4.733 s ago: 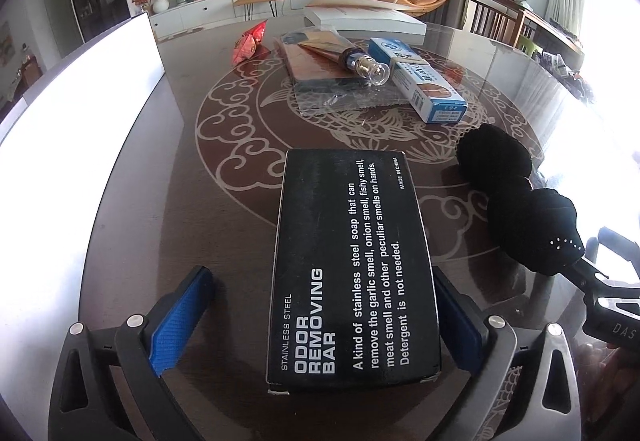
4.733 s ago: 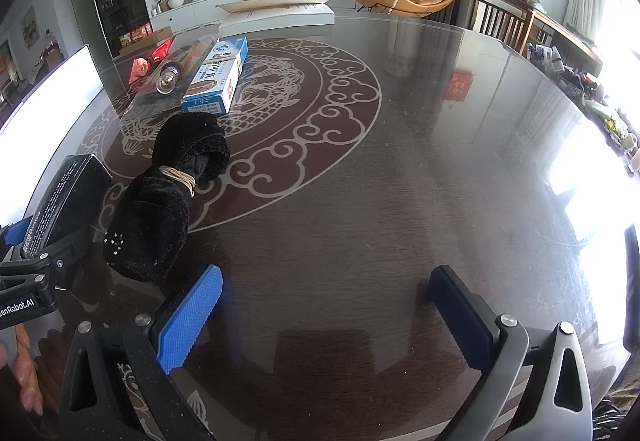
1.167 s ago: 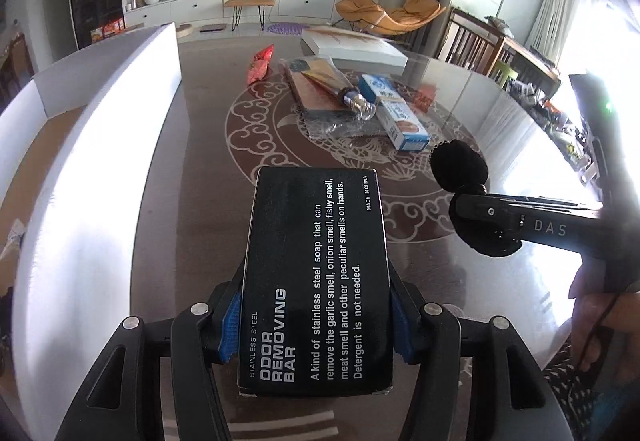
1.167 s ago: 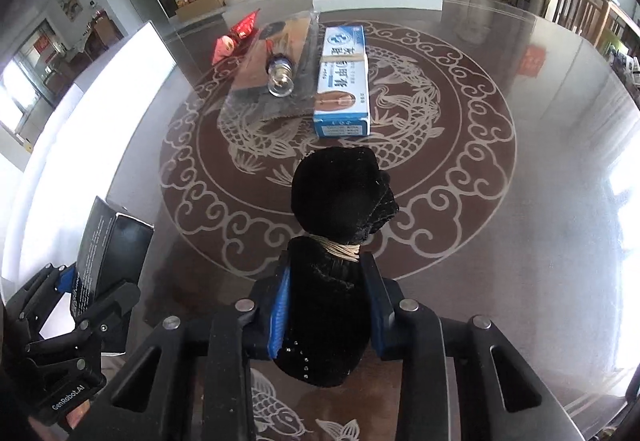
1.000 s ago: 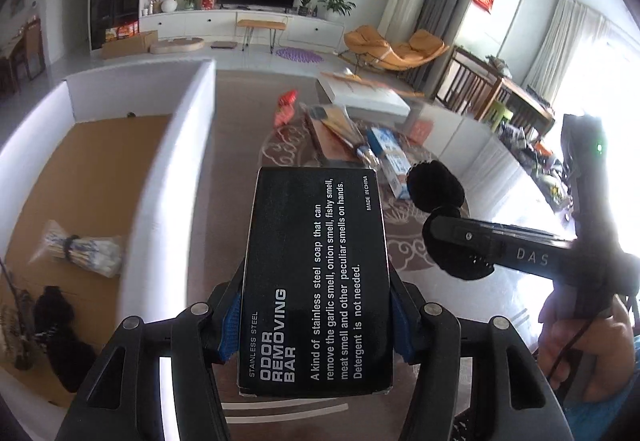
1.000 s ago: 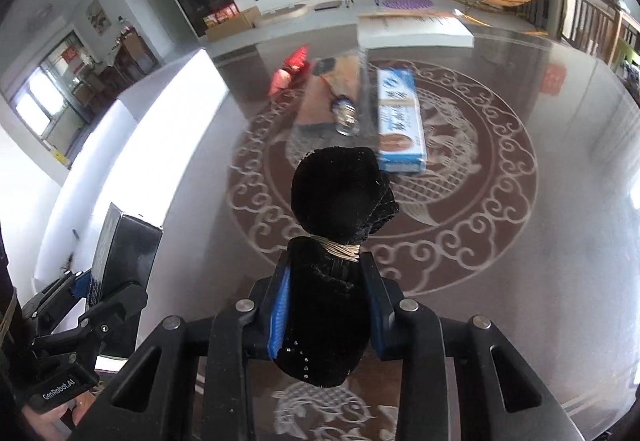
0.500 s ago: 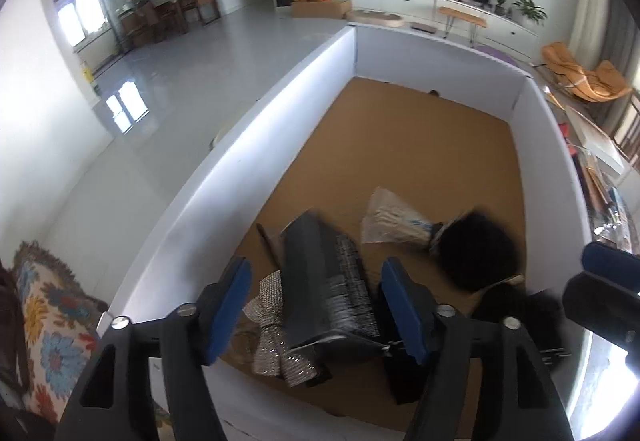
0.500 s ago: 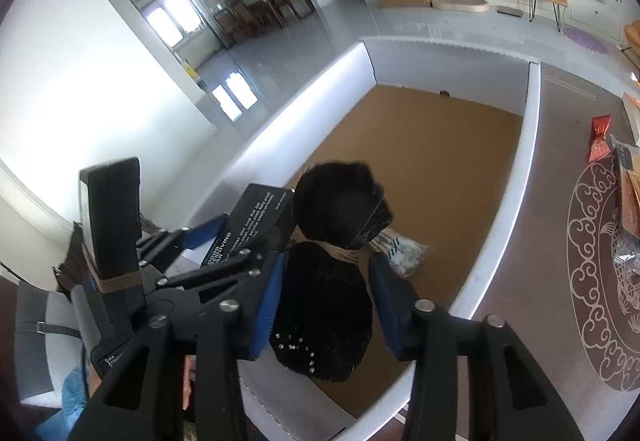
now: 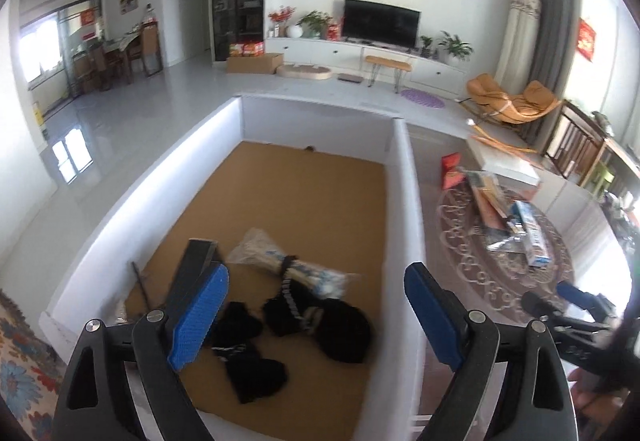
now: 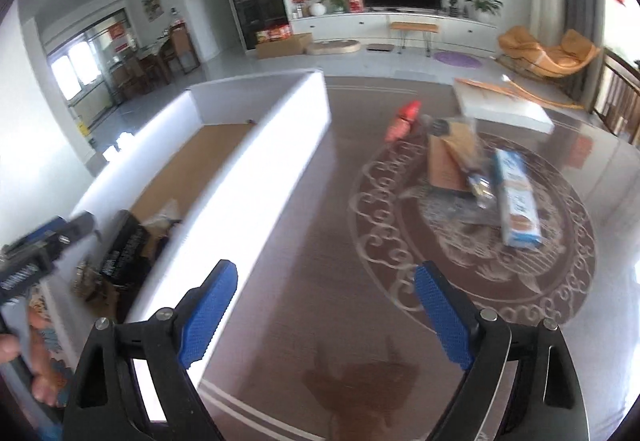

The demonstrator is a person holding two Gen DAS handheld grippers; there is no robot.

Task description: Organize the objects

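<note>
We see our left claw (image 9: 316, 305) opening wide, empty, over the white box (image 9: 410, 209) at lower centre. Our right claw (image 10: 326, 305) is opening too, nothing between its pads above the desk (image 10: 320, 241).

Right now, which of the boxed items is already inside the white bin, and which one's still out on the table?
The black box, leaning near the bin's left wall, is inside. The blue-and-white box still lies out on the patterned table.

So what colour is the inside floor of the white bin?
Tan, like bare cardboard, ringed by white walls. It shows best in the left wrist view.
</note>
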